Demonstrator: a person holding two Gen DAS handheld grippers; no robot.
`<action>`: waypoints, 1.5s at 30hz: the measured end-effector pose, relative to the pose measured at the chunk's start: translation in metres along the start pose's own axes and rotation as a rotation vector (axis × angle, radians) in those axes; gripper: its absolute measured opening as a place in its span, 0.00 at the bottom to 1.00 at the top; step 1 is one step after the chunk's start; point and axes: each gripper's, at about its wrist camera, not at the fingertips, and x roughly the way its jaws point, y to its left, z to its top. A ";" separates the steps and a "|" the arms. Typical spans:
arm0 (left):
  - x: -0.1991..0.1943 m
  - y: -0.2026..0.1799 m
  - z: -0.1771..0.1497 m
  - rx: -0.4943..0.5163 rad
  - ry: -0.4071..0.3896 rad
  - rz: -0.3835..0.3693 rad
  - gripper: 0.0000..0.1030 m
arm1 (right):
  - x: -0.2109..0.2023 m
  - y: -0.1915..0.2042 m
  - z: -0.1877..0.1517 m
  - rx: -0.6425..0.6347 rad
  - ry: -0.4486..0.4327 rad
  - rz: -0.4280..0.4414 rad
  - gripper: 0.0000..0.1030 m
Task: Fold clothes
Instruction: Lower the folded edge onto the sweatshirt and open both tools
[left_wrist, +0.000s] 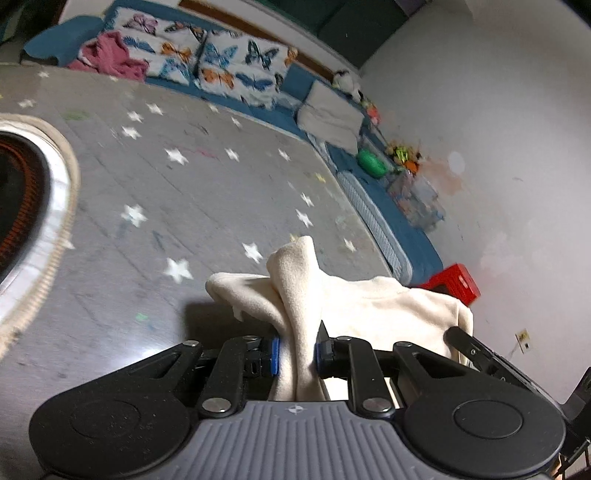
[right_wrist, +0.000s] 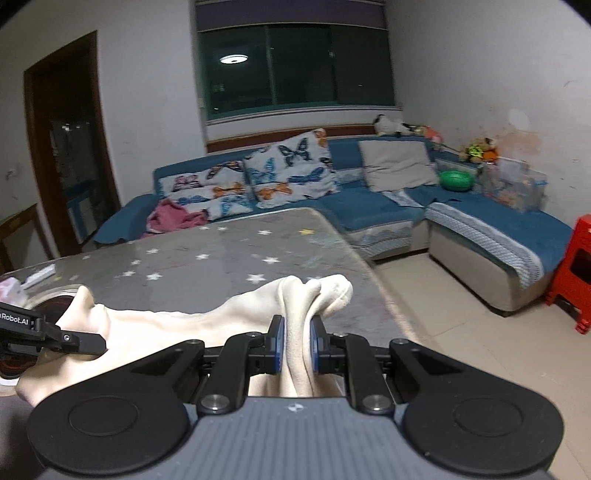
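Note:
A cream fleece garment (left_wrist: 373, 310) is held up between both grippers over the grey star-patterned table (left_wrist: 177, 192). My left gripper (left_wrist: 297, 354) is shut on a bunched fold of it. My right gripper (right_wrist: 297, 347) is shut on another bunched edge of the garment (right_wrist: 177, 325), which stretches leftward to the left gripper's black fingers (right_wrist: 77, 341) at the left edge of the right wrist view. The right gripper's finger also shows in the left wrist view (left_wrist: 469, 343) at the cloth's far right. The garment's lower part is hidden below the grippers.
A round heater-like object (left_wrist: 33, 206) with a pale rim sits at the table's left. A blue sofa (right_wrist: 369, 206) with butterfly cushions and a pink cloth (right_wrist: 173, 218) runs behind the table. A red stool (right_wrist: 572, 273) stands at the right by the wall.

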 end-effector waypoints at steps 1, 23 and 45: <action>0.005 -0.002 -0.001 0.007 0.014 -0.001 0.18 | 0.001 -0.004 -0.002 0.002 0.007 -0.011 0.12; 0.007 0.002 -0.014 0.077 0.038 0.091 0.41 | 0.024 -0.030 -0.031 0.009 0.108 -0.128 0.20; 0.056 -0.038 -0.007 0.153 0.077 0.010 0.39 | 0.071 -0.009 -0.034 -0.003 0.144 -0.039 0.21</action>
